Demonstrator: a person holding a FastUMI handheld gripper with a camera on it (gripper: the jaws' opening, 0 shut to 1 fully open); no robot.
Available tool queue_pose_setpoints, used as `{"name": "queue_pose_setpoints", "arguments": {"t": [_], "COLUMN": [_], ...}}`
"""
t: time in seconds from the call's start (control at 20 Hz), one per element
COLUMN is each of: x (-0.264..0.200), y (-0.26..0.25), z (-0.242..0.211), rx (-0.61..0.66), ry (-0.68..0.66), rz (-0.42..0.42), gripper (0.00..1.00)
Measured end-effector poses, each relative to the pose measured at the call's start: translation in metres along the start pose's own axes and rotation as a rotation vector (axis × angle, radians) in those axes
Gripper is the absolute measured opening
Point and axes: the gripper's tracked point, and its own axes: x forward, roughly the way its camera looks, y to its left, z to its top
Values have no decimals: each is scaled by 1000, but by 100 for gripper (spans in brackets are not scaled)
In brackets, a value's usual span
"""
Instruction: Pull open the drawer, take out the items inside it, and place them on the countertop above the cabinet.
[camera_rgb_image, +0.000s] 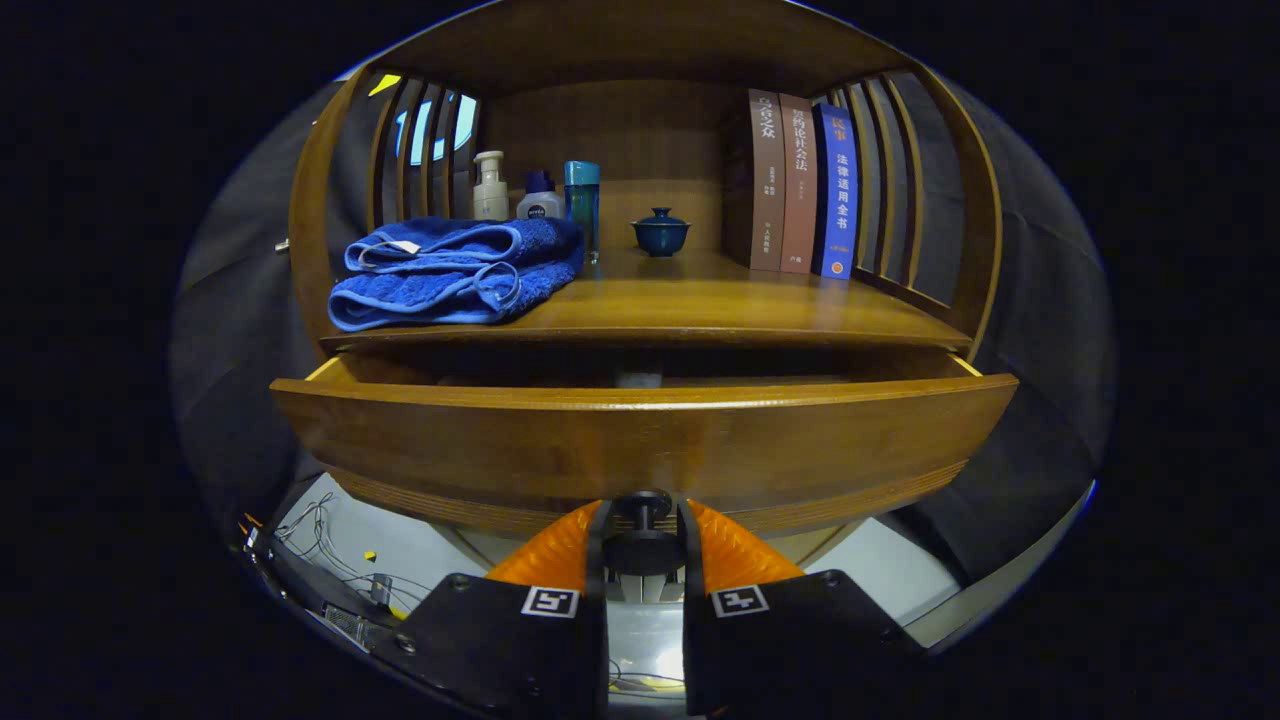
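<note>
3 books (803, 185) upright on wooden countertop (700, 300) (towel (455, 272) alongside), tool (643, 545) pinching drawer (640, 445) knob (643, 508).

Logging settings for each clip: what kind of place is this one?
Likely a staged home corner in a recording booth: a wooden cabinet holding a folded towel, toiletry bottles and books, with the hand-held gripper closed on the drawer knob.
</note>
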Motion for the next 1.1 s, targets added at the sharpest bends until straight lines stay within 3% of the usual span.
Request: {"name": "queue_pose_setpoints", "arguments": {"t": [0.7, 1.1], "x": [-99, -112], "y": [-8, -7], "z": [-56, -72], "rx": [29, 27], "ry": [103, 130], "rz": [4, 17], "gripper": [33, 33]}}
